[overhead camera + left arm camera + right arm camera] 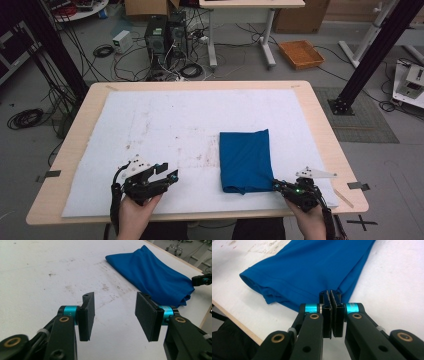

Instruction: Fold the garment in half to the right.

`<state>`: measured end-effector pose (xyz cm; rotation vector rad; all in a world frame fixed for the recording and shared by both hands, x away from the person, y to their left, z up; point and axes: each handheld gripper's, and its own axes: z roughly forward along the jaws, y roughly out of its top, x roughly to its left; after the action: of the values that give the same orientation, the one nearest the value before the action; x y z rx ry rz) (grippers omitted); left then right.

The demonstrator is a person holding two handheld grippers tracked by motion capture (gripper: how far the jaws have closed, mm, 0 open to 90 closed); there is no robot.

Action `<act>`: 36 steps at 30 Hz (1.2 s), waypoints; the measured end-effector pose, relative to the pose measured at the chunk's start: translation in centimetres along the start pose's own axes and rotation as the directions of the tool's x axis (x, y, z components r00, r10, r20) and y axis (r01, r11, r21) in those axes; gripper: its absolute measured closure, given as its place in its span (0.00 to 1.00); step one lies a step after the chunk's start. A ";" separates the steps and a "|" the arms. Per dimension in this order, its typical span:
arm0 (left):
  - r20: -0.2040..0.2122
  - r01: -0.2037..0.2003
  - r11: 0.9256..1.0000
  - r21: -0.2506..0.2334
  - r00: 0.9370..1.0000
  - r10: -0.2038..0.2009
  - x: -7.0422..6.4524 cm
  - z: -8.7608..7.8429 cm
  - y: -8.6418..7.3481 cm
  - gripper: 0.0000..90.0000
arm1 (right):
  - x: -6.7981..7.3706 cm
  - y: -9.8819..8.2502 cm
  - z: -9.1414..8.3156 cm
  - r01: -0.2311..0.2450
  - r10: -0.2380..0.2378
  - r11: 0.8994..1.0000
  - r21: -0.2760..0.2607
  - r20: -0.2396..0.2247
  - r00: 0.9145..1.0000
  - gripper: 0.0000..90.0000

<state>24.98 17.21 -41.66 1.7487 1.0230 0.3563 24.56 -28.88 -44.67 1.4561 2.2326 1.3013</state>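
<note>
A folded blue cloth (pixel 245 157) lies on the white mat (pixel 165 120), right of the middle and close to the front edge. My right gripper (pixel 276 185) is at the cloth's near right corner. In the right gripper view the jaws of the right gripper (pixel 330 293) are pressed together on the edge of the cloth (pixel 312 267), and the fabric puckers toward them. My left gripper (pixel 167 172) rests low over bare mat to the left of the cloth. Its jaws stand open (pixel 115 315) with nothing between them, facing the cloth (pixel 155 277).
The mat covers a wooden table (pixel 320 125), whose front edge runs just below both hands. Brown stains (pixel 105 286) mark the mat left of the cloth. On the floor behind stand computer towers (pixel 165 35), cables, an orange tray (pixel 301 53) and black frame posts.
</note>
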 end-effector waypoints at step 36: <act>-0.071 -0.064 0.995 -0.072 0.996 0.059 5.1 1.1 4.4 0.44 | -4.6 8.8 0.0 -0.009 0.030 0.975 -0.224 0.088 0.996 0.59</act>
<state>30.79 19.96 -39.37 1.7142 0.9936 0.4902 32.72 -31.37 -39.53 1.4276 1.9484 1.4091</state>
